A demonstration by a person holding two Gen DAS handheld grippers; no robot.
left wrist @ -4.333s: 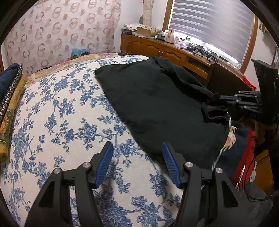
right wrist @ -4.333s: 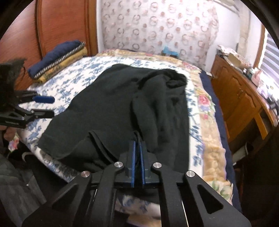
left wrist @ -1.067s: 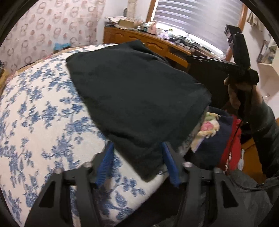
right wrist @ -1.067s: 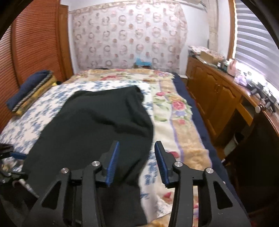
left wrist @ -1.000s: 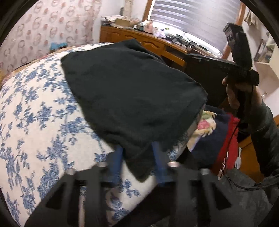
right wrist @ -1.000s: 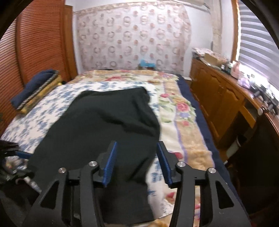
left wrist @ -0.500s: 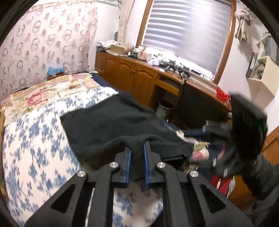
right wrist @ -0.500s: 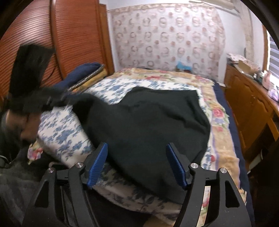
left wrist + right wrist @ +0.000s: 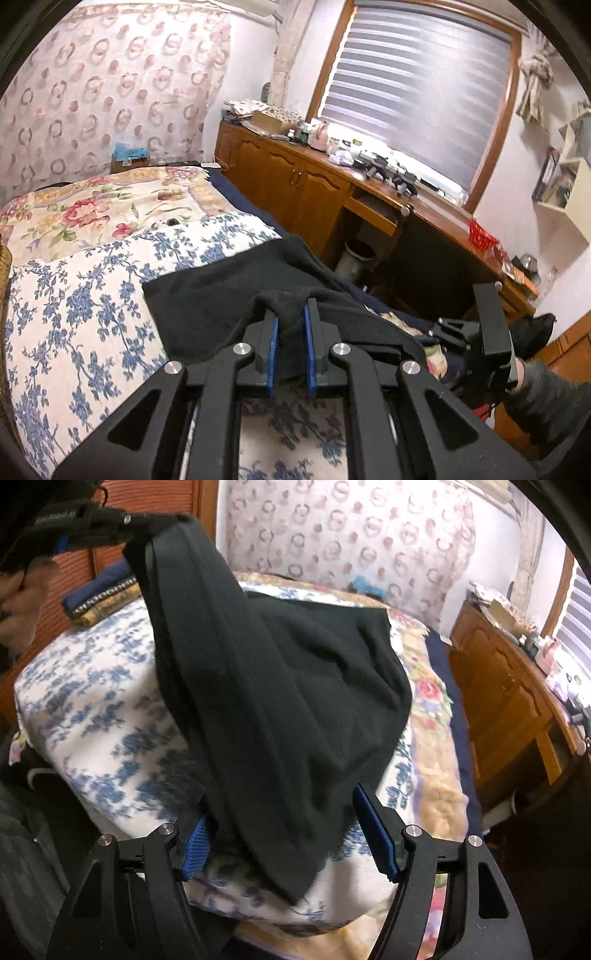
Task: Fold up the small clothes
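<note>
A black garment (image 9: 280, 686) lies on the blue-flowered bedspread (image 9: 92, 709). One corner of it is pulled up into a peak at the upper left. My left gripper (image 9: 290, 317) is shut on that corner, with a fold of black cloth (image 9: 221, 295) pinched between the blue pads. In the right wrist view the left gripper (image 9: 129, 517) hangs high above the bed. My right gripper (image 9: 280, 812) stands open at the bed's near edge. The garment's lower hem lies between its fingers (image 9: 373, 830), and the pads do not press on it.
Folded blue and yellow bedding (image 9: 99, 602) sits at the far left by a wooden wardrobe. Wooden cabinets and a desk (image 9: 295, 177) run along the window side, with a bin (image 9: 354, 254) beneath. A flowered blanket (image 9: 92, 210) covers the far end of the bed.
The left gripper closed on the garment's corner and lifted it off the bed. The right gripper opened wider and sank to the near edge, so the hem now lies between its fingers.
</note>
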